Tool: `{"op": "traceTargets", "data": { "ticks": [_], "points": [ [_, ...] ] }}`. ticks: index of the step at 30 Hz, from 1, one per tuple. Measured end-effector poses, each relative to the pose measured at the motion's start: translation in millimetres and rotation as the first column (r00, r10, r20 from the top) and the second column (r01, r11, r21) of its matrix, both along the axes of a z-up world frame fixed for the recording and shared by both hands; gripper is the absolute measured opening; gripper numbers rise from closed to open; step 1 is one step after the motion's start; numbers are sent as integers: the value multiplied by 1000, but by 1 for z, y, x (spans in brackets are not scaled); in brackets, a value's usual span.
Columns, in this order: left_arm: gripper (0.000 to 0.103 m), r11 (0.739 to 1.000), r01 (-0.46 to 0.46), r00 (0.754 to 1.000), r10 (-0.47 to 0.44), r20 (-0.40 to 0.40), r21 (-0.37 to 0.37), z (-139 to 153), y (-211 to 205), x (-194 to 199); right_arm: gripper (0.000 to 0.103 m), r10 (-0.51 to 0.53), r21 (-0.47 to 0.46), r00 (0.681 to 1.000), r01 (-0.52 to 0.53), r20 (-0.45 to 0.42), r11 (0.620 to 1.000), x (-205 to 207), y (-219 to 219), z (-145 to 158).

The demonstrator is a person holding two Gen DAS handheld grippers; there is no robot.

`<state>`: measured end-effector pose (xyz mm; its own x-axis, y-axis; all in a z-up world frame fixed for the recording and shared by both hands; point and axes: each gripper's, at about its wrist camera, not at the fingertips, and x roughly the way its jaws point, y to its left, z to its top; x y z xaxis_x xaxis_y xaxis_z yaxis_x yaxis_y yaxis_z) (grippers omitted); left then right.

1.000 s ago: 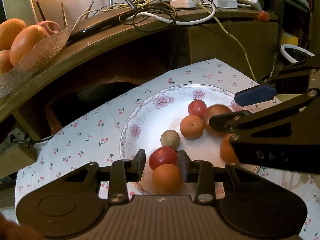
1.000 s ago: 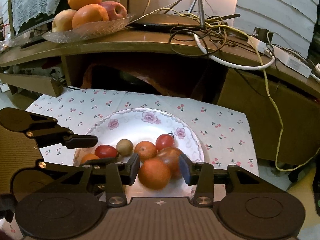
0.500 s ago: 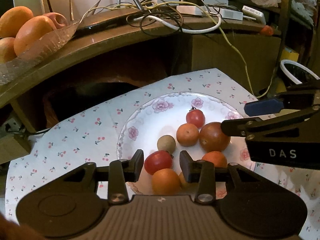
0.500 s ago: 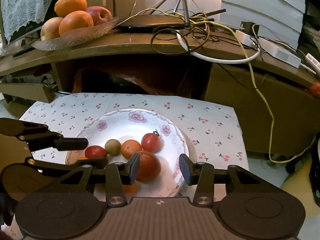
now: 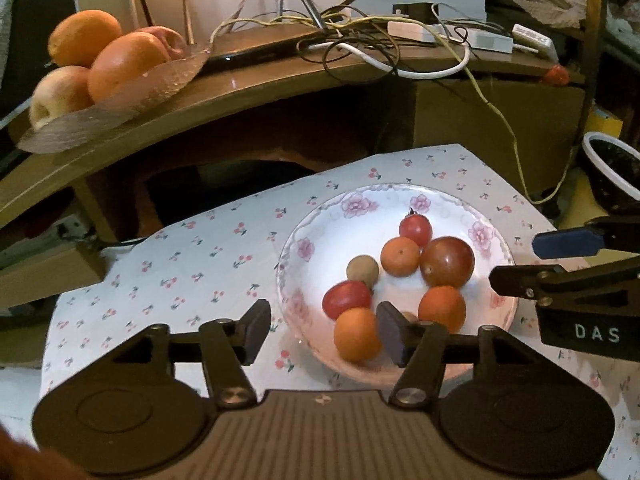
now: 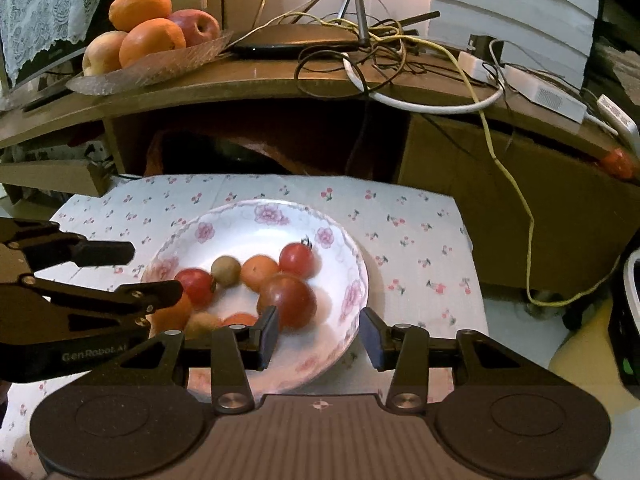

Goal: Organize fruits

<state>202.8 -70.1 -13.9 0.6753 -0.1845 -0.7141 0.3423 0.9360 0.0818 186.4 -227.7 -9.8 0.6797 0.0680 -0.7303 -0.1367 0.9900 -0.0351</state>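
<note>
A floral-clothed surface (image 5: 192, 272) is seen below a cluttered wooden shelf (image 5: 256, 92), the fruits gathered on a plate (image 5: 320, 224) near its right edge. The left tool (image 5: 318, 334), just spreading, holds nothing; the nearest orange (image 5: 356, 334) lies inside its right finger. The right tool (image 6: 318, 338) stands spread and empty.

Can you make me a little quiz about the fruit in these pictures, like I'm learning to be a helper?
1. True or false: the flowered plate sits on bare wood.
2. Which fruit on the plate is biggest? A) the dark red fruit B) the round brown one C) the little red one with a stalk
3. Fill in: the glass dish on the shelf holds oranges and ____.

Key: 1 false, it sits on the cherry-print cloth; 2 A; 3 apples.
</note>
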Motion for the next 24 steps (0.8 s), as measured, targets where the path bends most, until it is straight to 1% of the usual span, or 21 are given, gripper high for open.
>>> {"op": "traceTargets", "data": {
  "ticks": [1, 3, 4, 6, 12, 15, 19, 24],
  "points": [
    [68, 1000, -7, 1000, 7, 6, 4, 1, 0, -5, 44, 0, 0, 1000, 0, -1, 1000, -4, 1, 0],
    [77, 1000, -24, 1000, 23, 17, 13, 3, 2, -12, 45, -1, 5, 1000, 1, -2, 1000, -12, 2, 1],
    [80, 999, -32, 999, 32, 24, 18, 4, 3, -16, 45, -2, 8, 1000, 2, -2, 1000, -15, 3, 2],
    [88, 998, -49, 998, 48, 34, 26, 6, 6, -24, 49, -5, 12, 1000, 5, 2, 1000, -22, 4, 4],
    [100, 996, -86, 995, 85, 43, 18, 12, 13, -46, 49, -8, 19, 1000, 7, 25, 1000, -49, 8, 12],
    [103, 996, -89, 995, 88, 56, 16, 15, 13, -59, 50, -8, 28, 999, 7, 42, 1000, -63, 11, 16],
    [103, 995, -90, 993, 88, 78, 33, 18, 14, -74, 52, 1, 22, 998, -3, 64, 1000, -78, 14, 20],
    [103, 994, -107, 992, 107, 73, -8, 23, 22, -85, 53, 6, 20, 997, -7, 77, 1000, -94, 17, 23]
  ]
}}
